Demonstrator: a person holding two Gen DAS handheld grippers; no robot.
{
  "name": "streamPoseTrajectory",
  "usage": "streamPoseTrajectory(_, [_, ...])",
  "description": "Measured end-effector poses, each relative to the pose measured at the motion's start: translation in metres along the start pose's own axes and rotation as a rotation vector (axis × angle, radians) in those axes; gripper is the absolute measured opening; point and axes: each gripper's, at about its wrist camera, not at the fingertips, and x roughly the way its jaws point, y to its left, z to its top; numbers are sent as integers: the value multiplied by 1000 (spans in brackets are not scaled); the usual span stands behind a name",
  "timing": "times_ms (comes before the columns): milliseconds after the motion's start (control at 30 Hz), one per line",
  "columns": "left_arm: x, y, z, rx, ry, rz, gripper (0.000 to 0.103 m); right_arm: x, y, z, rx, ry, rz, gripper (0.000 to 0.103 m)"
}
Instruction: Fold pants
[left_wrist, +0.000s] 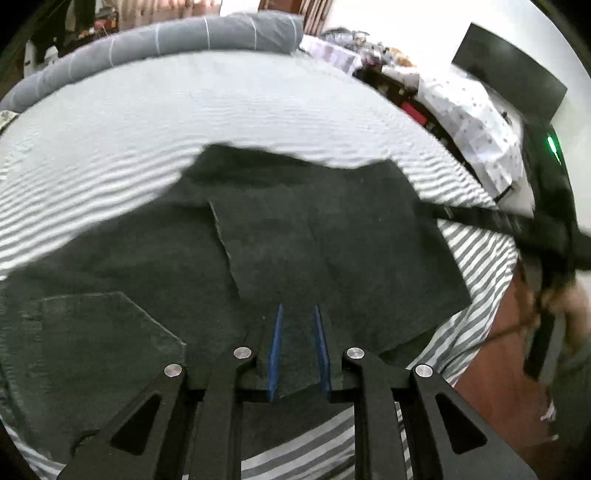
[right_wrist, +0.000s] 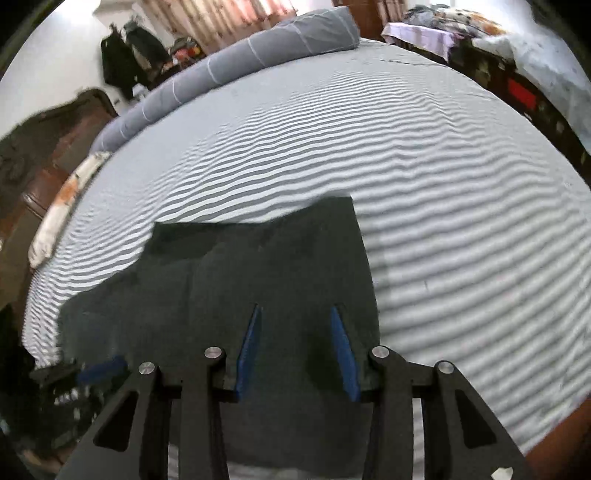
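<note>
Dark green pants (left_wrist: 280, 236) lie partly folded on a grey-and-white striped bed sheet (left_wrist: 184, 110). A back pocket (left_wrist: 107, 328) shows at the lower left. My left gripper (left_wrist: 298, 314) is low over the near edge of the pants, its blue-padded jaws a narrow gap apart with cloth lying between them. In the right wrist view the pants (right_wrist: 258, 266) spread ahead, and my right gripper (right_wrist: 295, 317) sits over their near edge with jaws wide apart, gripping nothing. The other gripper (right_wrist: 99, 369) shows blurred at the lower left.
A grey rolled duvet (right_wrist: 236, 55) lies along the far edge of the bed. A white cloth (right_wrist: 62, 206) lies at the bed's left edge. A cluttered side table with patterned cloth (left_wrist: 476, 122) and a dark monitor (left_wrist: 509, 74) stand to the right. The wooden bed frame (left_wrist: 495, 332) shows lower right.
</note>
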Motion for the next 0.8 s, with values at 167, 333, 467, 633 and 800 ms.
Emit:
streamPoseTrajectory(167, [24, 7, -6, -13, 65, 20, 18, 35, -6, 24, -18, 34, -73, 36])
streamPoseTrajectory(333, [28, 8, -5, -24, 68, 2, 18, 47, -9, 21, -29, 58, -100, 36])
streamPoseTrajectory(467, [25, 10, -5, -38, 67, -15, 18, 32, -9, 3, -28, 70, -99, 36])
streamPoseTrajectory(633, [11, 26, -11, -64, 63, 1, 18, 7, -5, -35, -29, 78, -105, 36])
streamPoseTrajectory(800, [-1, 46, -24, -100, 64, 46, 18, -5, 1, -70, -11, 90, -105, 36])
